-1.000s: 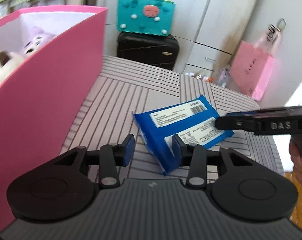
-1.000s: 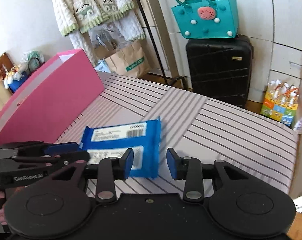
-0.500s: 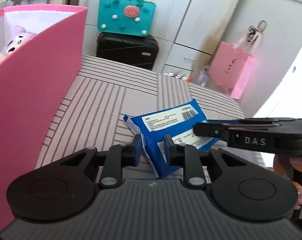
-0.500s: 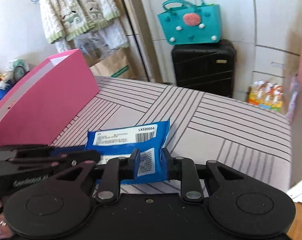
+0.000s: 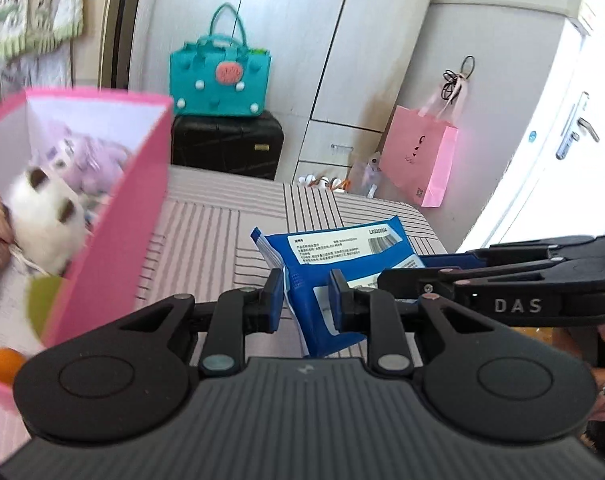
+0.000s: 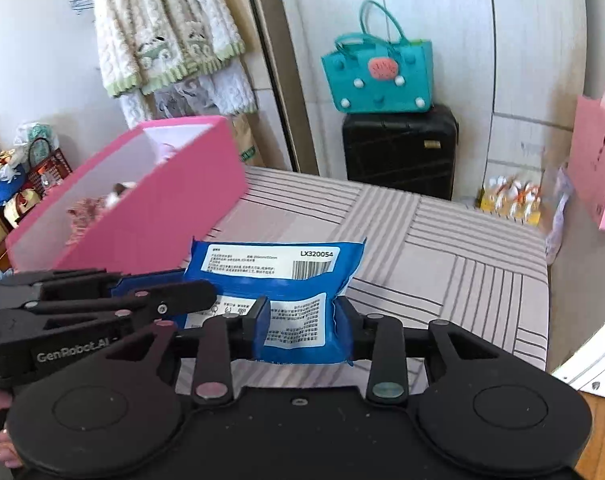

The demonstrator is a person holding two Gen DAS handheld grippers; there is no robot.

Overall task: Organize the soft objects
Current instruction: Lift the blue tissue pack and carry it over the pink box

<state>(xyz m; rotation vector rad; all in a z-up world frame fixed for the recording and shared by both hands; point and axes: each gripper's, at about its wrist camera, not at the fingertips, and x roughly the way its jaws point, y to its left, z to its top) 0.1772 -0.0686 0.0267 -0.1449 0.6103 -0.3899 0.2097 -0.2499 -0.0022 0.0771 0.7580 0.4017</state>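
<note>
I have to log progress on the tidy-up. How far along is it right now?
Done: soft toys already lie in the pink box. In hand: the blue pack is lifted off the striped table, pinched by the left tool; the right tool has the pack between its jaws, which are opening. Left: the pack is not yet in the box.

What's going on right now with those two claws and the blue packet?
Left gripper shut on blue packet. Right gripper opening, packet between pads. Pink box alongside; nothing blocking.
</note>
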